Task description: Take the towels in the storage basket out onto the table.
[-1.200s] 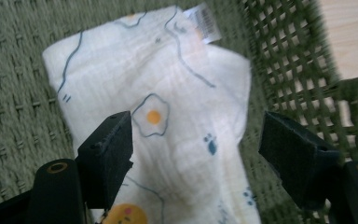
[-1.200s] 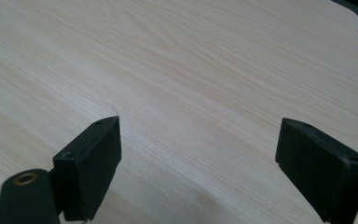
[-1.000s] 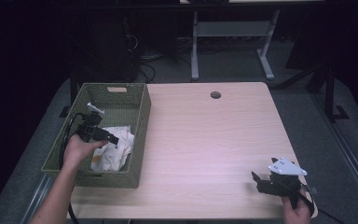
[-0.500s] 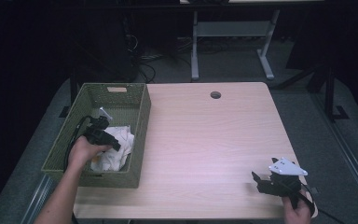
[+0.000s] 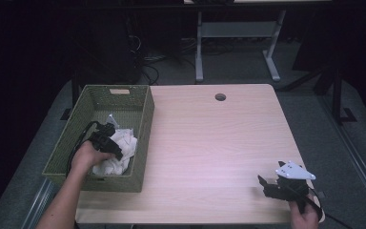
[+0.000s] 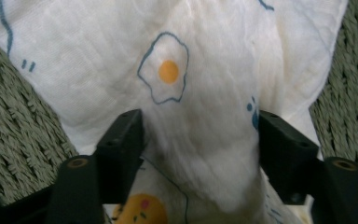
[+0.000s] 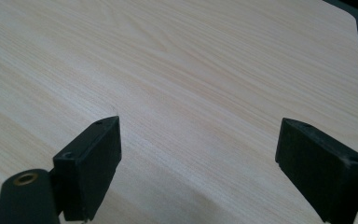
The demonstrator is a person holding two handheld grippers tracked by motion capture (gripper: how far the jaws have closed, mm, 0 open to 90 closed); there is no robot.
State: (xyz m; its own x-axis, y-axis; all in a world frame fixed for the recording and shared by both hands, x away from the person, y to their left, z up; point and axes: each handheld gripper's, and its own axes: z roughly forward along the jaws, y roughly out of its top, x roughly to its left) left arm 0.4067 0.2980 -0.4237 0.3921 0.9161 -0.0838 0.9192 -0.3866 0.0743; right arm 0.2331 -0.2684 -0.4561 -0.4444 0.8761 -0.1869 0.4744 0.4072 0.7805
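From the high view, the left gripper (image 5: 106, 141) is down inside the green woven basket (image 5: 143, 124), which sits on the left part of the table (image 5: 209, 138). It is right on top of a white cloth (image 5: 121, 151) that lies bunched up in the basket. The right gripper (image 5: 272, 185) waits near the front right corner of the table, well apart from the basket, with nothing close to it.

In the left gripper view, the cloth (image 6: 200, 84) is very close. It is white with little fried-egg drawings on it. A hump of the cloth pokes up between the two black jaws. The jaws are wide apart, one on each side of the hump — they are not squeezing it yet. The woven basket wall (image 6: 18, 144) shows on both sides.

In the right gripper view, the jaws are spread wide over bare wood (image 7: 191, 70), and they hold nothing.

So the step in hand looks like picking the cloth out of the basket — the reach is done, the grab is not. Next, the left gripper should close on that hump and pinch enough cloth so it does not slip. Then it should lift straight up, high enough to clear the basket's rim. The right gripper may need to come over and help once the cloth is out.
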